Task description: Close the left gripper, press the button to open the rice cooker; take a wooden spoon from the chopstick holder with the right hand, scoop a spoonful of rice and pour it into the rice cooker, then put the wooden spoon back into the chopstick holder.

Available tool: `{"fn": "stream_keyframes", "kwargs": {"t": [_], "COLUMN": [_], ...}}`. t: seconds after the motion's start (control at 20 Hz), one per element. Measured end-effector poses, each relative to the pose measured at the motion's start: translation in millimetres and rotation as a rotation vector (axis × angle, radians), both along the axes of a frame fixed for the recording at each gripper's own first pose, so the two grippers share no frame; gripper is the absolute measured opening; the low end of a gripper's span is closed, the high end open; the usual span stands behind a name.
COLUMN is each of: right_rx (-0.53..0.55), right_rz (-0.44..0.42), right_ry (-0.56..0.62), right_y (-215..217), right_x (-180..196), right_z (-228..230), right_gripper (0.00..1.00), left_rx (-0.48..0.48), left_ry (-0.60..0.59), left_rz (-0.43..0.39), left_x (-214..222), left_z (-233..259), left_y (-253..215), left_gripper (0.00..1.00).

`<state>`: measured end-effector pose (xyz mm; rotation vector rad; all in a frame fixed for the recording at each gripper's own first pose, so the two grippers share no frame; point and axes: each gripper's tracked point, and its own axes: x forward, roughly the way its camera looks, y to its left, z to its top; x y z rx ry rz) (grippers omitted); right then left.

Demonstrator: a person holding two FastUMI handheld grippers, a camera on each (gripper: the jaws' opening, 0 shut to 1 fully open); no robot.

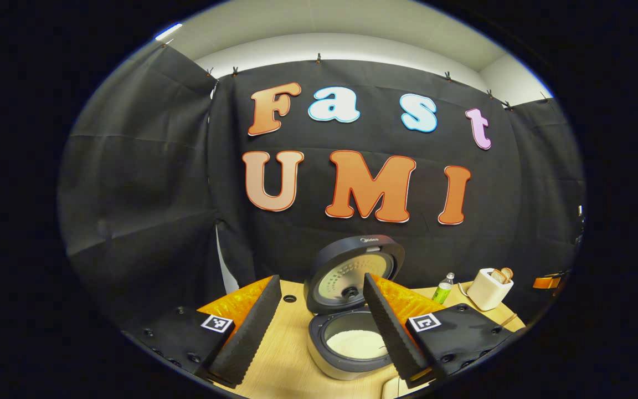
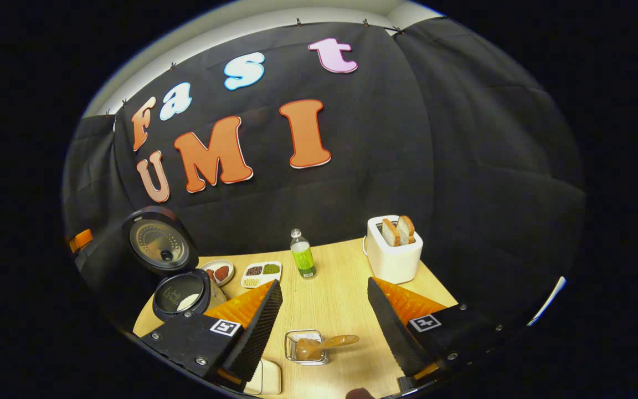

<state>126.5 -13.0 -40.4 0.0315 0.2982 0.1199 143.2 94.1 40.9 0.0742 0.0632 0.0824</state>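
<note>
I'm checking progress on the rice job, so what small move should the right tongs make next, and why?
Probably nothing more than lifting the right tongs clear. The rice cooker stands open with rice in its pot, the wooden spoon lies back in the wire holder, and the tongs are open and hold nothing.

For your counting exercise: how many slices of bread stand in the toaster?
2. Both stand side by side in the top of the white toaster: the left slice and the right slice. Their lower parts are hidden inside it.
</note>
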Motion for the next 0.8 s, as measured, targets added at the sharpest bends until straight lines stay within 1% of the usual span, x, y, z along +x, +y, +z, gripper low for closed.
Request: {"fn": "stream_keyframes", "kwargs": {"t": [0.15, 0.2, 0.25, 0.3, 0.35, 0.45, 0.55, 0.8], "right_rx": [0.004, 0.0, -0.005, -0.011, -0.027, -0.077, -0.101, -0.099], "right_rz": [-0.014, -0.02, -0.025, -0.026, -0.025, -0.054, -0.065, -0.075], "right_ry": [-0.055, -0.067, -0.077, -0.088, -0.101, -0.11, -0.107, -0.105], "right_y": [-9, -13, -18, -20, -23, -36, -40, -46], "right_x": [-6, -10, -13, -16, -18, -18, -21, -26], "right_z": [31, 38, 43, 49, 52, 53, 53, 55], "right_gripper": [0.95, 0.95, 0.94, 0.95, 0.95, 0.95, 0.95, 0.95], "left_rx": [-0.007, -0.005, 0.005, 0.013, 0.024, 0.068, 0.095, 0.082], "left_ry": [0.008, 0.013, 0.018, 0.026, 0.035, 0.053, 0.081, 0.128], "left_rz": [-0.029, -0.042, -0.044, -0.051, -0.056, -0.061, -0.06, -0.018], "left_x": [47, 64, 80, 97, 113, 142, 168, 209], "left_z": [16, 21, 24, 28, 29, 28, 20, 2], "left_y": [-23, -32, -37, -42, -47, -56, -63, -55], "left_gripper": [0.97, 0.99, 0.97, 0.97, 0.97, 0.98, 0.98, 0.97]}}
